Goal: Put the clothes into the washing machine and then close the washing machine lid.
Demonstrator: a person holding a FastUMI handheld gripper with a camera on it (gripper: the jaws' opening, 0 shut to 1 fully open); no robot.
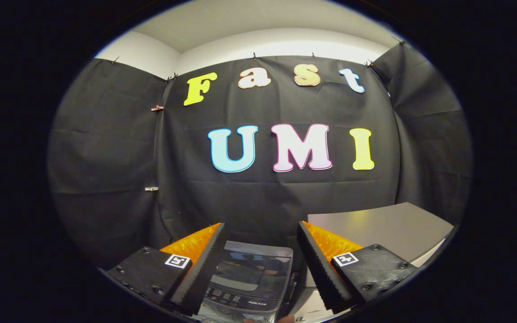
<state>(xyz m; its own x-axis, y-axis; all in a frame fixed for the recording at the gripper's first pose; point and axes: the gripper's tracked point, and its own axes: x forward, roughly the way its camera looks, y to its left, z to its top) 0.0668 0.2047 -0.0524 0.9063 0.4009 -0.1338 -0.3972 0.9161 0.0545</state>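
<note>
My gripper (262, 229) is open, held high and level, with nothing between its fingers. Below and between the fingers I see the washing machine (249, 280) from above: a small top-loader whose dark glossy lid (253, 267) lies flat and down, with a control panel (236, 299) along its near edge. No clothes can be made out.
A grey table top (388, 231) stands to the right of the washing machine, beyond the right finger. The black cloth wall (258, 197) rises straight ahead and on both sides. A small pale patch (285, 319) shows by the machine's near edge; what it is I cannot tell.
</note>
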